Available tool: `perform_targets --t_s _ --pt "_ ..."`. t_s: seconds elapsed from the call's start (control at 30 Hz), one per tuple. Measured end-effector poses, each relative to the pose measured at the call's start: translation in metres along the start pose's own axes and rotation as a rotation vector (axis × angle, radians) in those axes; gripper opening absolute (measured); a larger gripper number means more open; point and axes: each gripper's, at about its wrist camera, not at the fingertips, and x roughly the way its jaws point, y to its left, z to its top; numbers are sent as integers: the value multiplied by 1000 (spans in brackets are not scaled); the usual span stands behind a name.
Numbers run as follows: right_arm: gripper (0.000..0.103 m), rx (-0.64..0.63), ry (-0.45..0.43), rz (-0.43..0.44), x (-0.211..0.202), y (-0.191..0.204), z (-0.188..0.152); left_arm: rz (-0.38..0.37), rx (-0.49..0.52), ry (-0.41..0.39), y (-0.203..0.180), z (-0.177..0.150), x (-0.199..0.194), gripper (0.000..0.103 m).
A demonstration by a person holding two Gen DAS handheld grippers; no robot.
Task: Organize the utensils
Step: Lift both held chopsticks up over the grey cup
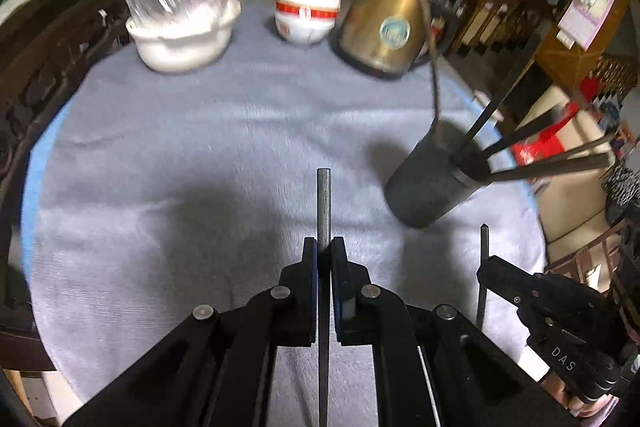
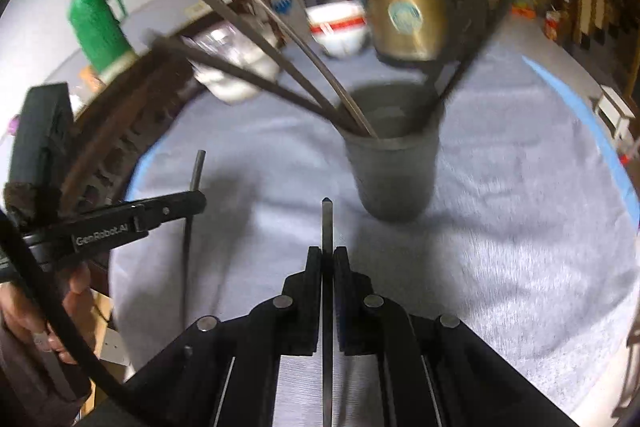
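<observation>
Gripping one chopstick (image 1: pixel 323 203) in our left claw (image 1: pixel 324 247), we are clamping it tight. Our right claw (image 2: pixel 327 255) is pinching another chopstick (image 2: pixel 326 223), with the dark holder (image 2: pixel 394 171) just ahead.

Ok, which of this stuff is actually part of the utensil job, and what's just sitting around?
Job:
- chopstick in left claw
- chopstick in right claw
- dark holder cup with chopsticks

Lying about:
- gold kettle
- red-and-white bowls
- white pot
- green thermos
</observation>
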Motion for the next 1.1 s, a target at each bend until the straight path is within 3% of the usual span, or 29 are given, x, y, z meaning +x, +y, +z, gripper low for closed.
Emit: perform_targets --t_s 0.27,0.5,1.1 --pt "6 -49 -182 71 -60 25 8 -19 6 -151 -1 6 -61 6" --pt "6 -52 -299 72 -92 37 11 -15 45 -211 -12 2 -84 6" --pt "6 5 -472 32 -147 20 25 -26 56 -423 -37 19 -135 6"
